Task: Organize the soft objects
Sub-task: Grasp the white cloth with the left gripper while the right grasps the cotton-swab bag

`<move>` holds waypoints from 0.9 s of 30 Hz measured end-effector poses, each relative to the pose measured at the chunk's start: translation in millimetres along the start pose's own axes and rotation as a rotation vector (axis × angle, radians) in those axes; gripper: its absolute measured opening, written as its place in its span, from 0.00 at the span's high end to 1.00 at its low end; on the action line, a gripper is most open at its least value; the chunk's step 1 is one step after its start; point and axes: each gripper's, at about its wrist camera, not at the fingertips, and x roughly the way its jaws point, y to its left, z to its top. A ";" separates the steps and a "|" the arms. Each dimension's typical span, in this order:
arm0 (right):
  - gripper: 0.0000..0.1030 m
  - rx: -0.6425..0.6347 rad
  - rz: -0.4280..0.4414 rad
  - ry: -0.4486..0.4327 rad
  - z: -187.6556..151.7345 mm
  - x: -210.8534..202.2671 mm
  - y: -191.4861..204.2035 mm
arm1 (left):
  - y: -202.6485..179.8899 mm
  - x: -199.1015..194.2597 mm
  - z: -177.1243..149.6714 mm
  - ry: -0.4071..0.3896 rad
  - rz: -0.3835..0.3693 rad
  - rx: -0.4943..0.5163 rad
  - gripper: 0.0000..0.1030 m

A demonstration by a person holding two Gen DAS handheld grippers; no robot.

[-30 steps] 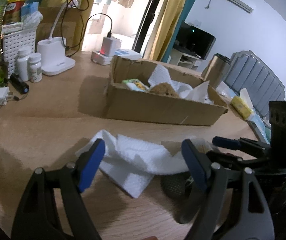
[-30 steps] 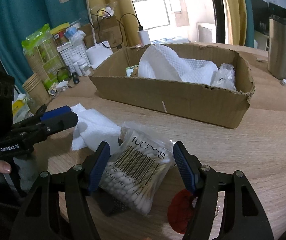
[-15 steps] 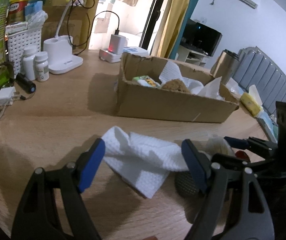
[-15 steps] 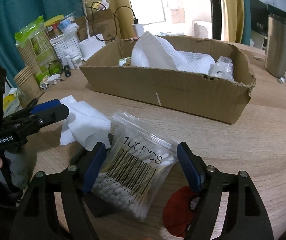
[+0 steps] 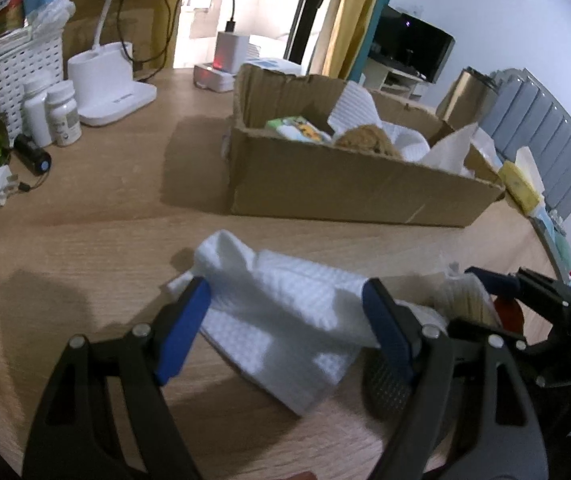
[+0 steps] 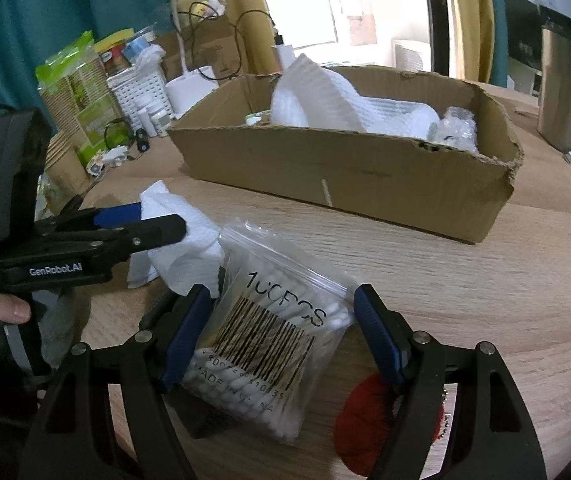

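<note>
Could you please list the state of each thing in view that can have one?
left gripper: open, fingers either side of the cloth.
right gripper: open, straddling the swab bag.
white cloth: crumpled on the table, outside the box.
cotton swab bag: zip-sealed, lying flat.
cardboard box: open-topped, partly filled.
pill bottles: capped, upright.

"GenRobot.AI" on left tongs (image 6: 141,224); apparently "100PCS", "MADE IN" on swab bag (image 6: 269,344).
</note>
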 end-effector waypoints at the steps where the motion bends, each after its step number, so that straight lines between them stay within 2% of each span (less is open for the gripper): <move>1: 0.25 -0.004 0.006 0.000 -0.2 0.0 0.9 | -0.7 0.5 -0.1 0.001 0.002 0.003 0.22; 5: 0.28 -0.021 0.035 -0.004 -1.4 -0.8 4.0 | -5.4 3.3 0.2 0.006 0.006 0.030 0.23; 7: 0.33 -0.037 0.043 -0.009 -2.0 -1.7 6.3 | -9.8 5.7 0.9 0.014 0.021 0.057 0.24; 12: 0.39 -0.056 0.046 -0.026 -2.7 -5.2 7.8 | -16.4 6.4 -0.5 0.016 0.047 0.098 0.53; 17: 0.42 -0.063 0.069 -0.052 -1.8 -10.5 7.6 | -20.4 5.2 -3.0 0.022 0.033 0.124 0.73; 27: 0.42 -0.047 0.093 -0.124 5.3 -28.8 0.0 | -28.8 -20.8 0.6 -0.063 -0.039 0.150 0.76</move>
